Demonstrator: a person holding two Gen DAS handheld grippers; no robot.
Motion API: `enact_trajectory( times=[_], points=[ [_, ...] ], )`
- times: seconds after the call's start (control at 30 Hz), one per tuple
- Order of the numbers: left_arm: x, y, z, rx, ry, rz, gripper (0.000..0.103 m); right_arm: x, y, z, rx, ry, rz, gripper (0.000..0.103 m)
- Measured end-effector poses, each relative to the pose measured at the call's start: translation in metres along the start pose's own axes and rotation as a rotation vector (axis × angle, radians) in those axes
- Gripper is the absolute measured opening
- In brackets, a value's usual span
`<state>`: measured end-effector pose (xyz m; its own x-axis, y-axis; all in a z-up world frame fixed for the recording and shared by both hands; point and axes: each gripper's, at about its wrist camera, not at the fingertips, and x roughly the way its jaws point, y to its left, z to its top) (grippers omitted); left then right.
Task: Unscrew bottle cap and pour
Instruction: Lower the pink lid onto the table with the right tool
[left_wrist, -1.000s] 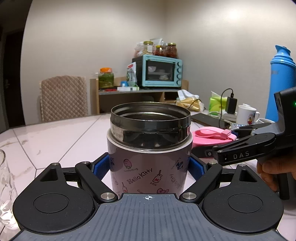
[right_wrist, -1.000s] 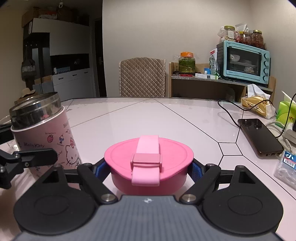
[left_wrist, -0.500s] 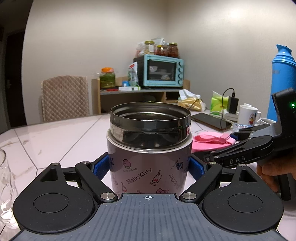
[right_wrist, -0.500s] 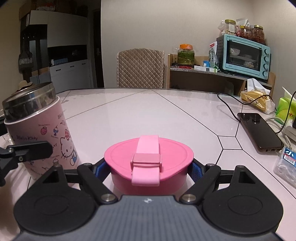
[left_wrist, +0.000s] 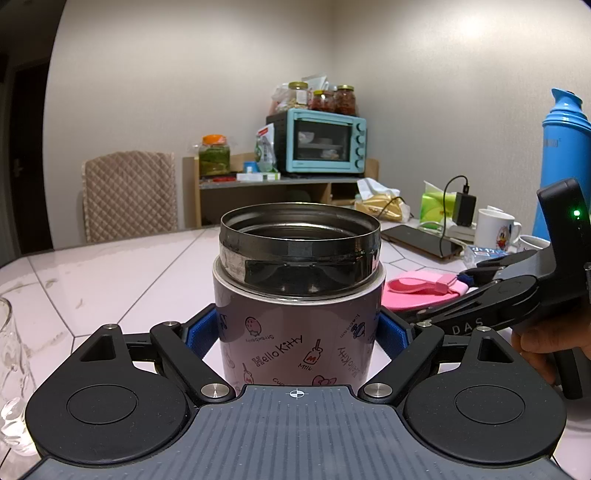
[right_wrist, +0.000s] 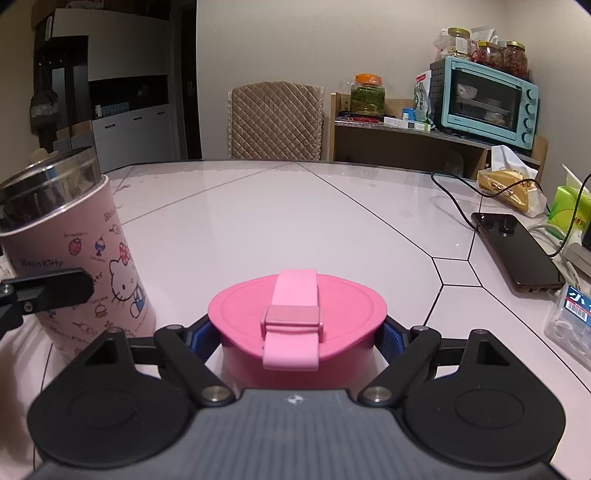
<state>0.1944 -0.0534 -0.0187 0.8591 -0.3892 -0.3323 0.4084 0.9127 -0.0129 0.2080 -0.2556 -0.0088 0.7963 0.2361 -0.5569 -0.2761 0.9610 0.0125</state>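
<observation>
Left wrist view: my left jaws clamped on open pink flask (left_wrist: 299, 295), upright on surface (left_wrist: 110, 280); glass (left_wrist: 9, 369) at 9 o'clock, unseen elsewhere. Right wrist view: my right jaws clamped on pink cap (right_wrist: 295, 317); flask at 9 o'clock; phone (right_wrist: 517, 254) at 3 o'clock.

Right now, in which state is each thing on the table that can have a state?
Hello Kitty jar: open, cap off, upright, clamped by the left hand-held gripper.
Pink cap: off the jar, clamped by the right hand-held gripper.
Glass: upright; contents unclear.
Phone: lying flat, cable plugged in.
Blue thermos: upright, closed.
</observation>
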Motion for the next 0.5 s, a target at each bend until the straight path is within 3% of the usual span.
enact_trajectory(
  times=[0.5],
  points=[
    [0.0013,-0.0030,-0.0010,-0.005,0.002,-0.002,0.090,0.0038,0.0002,-0.0017,-0.003,0.034,-0.001,0.086]
  ],
)
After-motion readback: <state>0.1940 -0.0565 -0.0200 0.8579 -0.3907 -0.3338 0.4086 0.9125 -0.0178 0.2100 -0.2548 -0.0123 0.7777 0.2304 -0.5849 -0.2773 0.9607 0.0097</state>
